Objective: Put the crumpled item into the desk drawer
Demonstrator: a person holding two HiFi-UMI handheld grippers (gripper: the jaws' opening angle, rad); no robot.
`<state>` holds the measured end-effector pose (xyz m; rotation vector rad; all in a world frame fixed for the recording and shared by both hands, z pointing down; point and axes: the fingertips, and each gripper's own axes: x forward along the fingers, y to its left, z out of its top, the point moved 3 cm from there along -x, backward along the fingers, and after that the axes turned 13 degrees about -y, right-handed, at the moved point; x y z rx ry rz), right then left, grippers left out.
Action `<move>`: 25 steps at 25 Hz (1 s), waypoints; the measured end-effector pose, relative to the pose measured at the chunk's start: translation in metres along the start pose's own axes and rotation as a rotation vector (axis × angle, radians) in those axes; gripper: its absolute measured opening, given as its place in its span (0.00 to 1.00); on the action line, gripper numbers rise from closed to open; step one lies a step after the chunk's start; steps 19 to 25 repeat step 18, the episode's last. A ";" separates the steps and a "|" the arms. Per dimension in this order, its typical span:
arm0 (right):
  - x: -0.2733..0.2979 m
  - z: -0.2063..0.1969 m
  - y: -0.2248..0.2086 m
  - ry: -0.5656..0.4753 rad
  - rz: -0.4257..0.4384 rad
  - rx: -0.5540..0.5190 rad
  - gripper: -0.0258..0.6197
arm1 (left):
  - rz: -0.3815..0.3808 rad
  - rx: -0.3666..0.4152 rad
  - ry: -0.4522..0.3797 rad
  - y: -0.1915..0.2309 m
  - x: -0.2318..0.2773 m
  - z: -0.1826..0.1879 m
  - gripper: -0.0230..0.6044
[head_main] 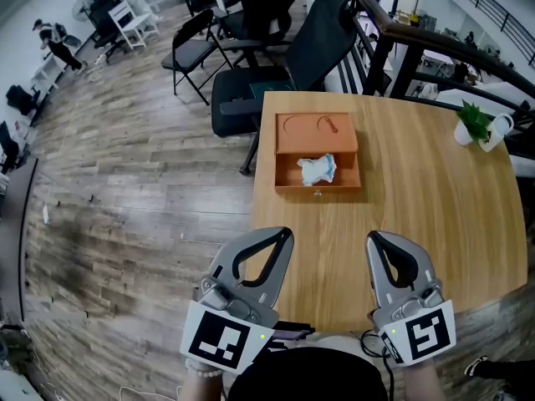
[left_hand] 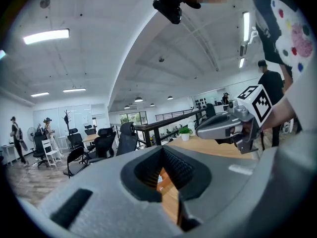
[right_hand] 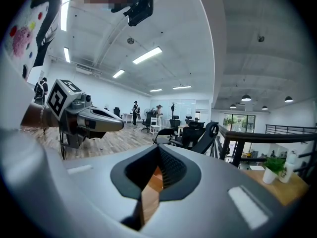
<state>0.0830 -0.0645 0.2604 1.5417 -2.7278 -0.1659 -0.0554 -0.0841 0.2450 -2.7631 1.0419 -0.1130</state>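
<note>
Left gripper (head_main: 282, 236) and right gripper (head_main: 374, 241) are shut, empty. At twelve o'clock, the crumpled item (head_main: 318, 170), perhaps tissue, could be pinched by the drawer (head_main: 292, 188).

The crumpled item (head_main: 318, 170) is lying in the open drawer (head_main: 318, 190), which is sitting on the desk (head_main: 435, 224) well ahead of the fingers of the left gripper (head_main: 282, 236) and right gripper (head_main: 374, 239). A potted plant (head_main: 473, 121) is standing far ahead, to their right.

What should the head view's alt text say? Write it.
A crumpled item lies in the open orange drawer on a wooden table. Nearer the camera, the left gripper and right gripper hover shut and empty.
</note>
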 end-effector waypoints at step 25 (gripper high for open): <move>0.008 -0.003 0.000 0.006 0.013 0.004 0.05 | 0.005 -0.021 -0.009 0.006 0.003 -0.002 0.03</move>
